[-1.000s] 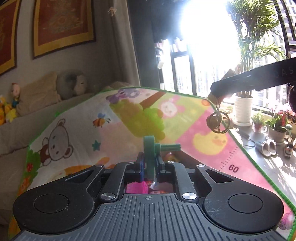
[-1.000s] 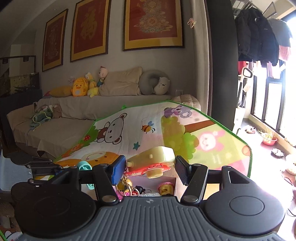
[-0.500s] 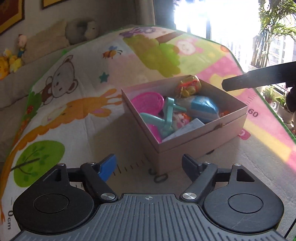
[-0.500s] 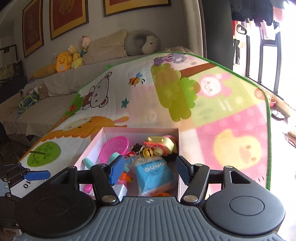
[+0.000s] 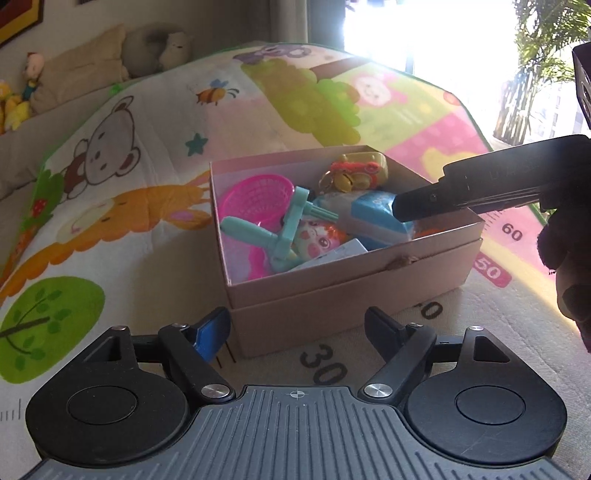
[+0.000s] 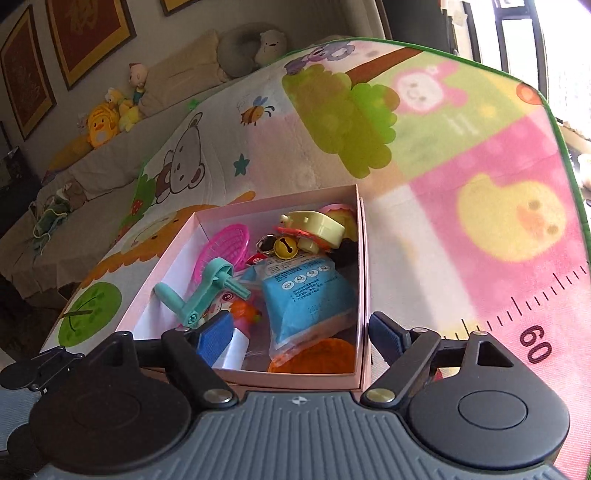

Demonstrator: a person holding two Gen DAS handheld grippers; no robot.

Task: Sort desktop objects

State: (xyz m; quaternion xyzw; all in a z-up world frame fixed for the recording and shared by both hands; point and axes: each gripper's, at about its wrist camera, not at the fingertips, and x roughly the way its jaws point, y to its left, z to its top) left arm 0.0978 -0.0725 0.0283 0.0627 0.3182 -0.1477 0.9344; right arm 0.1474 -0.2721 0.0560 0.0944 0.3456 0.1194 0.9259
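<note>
Our left tool (image 5: 295, 326) hangs with its fingers spread wide and nothing between them, low in front of the box (image 5: 343, 288). Our right tool (image 6: 295, 330) is likewise spread and empty, just over the box's near right corner; from the left camera we see one of its dark fingers (image 5: 424, 201) reaching over the box's right rim.

The pink box sits on a printed mat (image 5: 147, 147) that covers the table. Inside it, from left to right in the left camera, we see a pink basket (image 5: 255, 197), a teal crank (image 5: 284, 229), a doll face (image 5: 317, 236), a blue packet (image 5: 373, 218) and, at the back, a yellow toy (image 5: 364, 168) with a small bell (image 5: 345, 182). The right camera also shows an orange disc (image 6: 314, 356) in the near corner. The packet carries small print that we cannot read.

The mat shows a bear (image 6: 184, 162), a bee, a star, a green tree and a yellow chick (image 6: 513, 218), with a ruler scale along its edge marked 30, 50 and 60 (image 5: 511, 232).

Behind the mat stands a sofa (image 6: 92, 173) with plush toys (image 6: 99, 123) and cushions, framed red pictures (image 6: 88, 37) on the wall above it, and a bright window (image 5: 406, 33) with a palm (image 5: 543, 55) to the right.
</note>
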